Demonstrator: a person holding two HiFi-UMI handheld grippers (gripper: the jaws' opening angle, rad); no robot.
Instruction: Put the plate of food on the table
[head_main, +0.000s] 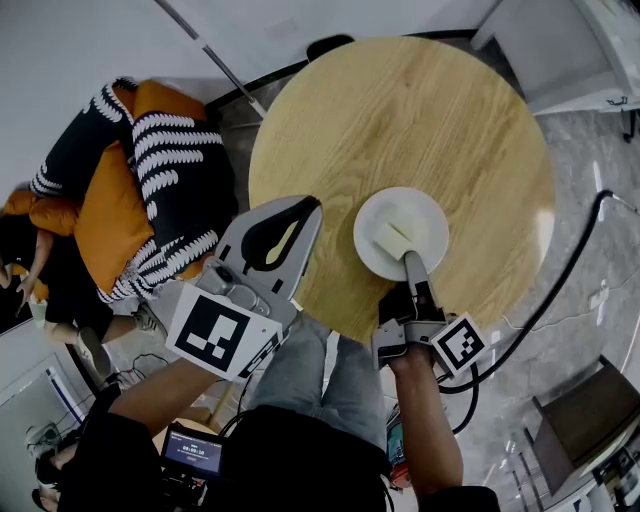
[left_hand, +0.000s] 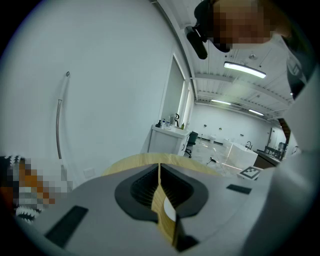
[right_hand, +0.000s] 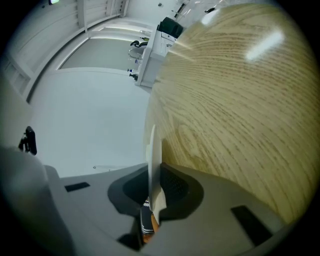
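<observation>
A white plate (head_main: 402, 232) carrying a pale block of food (head_main: 392, 240) is over the near part of the round wooden table (head_main: 400, 120). My right gripper (head_main: 411, 259) is shut on the plate's near rim. In the right gripper view the plate (right_hand: 152, 160) shows edge-on between the pads, close to the table top (right_hand: 235, 100); I cannot tell whether it rests on the wood. My left gripper (head_main: 306, 211) hangs over the table's near-left edge, its jaws shut with nothing in them. In the left gripper view its tips (left_hand: 160, 168) meet, with only a slit behind them.
A seat with orange and black-and-white cushions (head_main: 140, 180) stands left of the table, and a person sits at the far left. A black cable (head_main: 572, 262) loops across the floor to the right. Grey furniture (head_main: 590, 410) is at lower right and a white unit (head_main: 590, 50) at upper right.
</observation>
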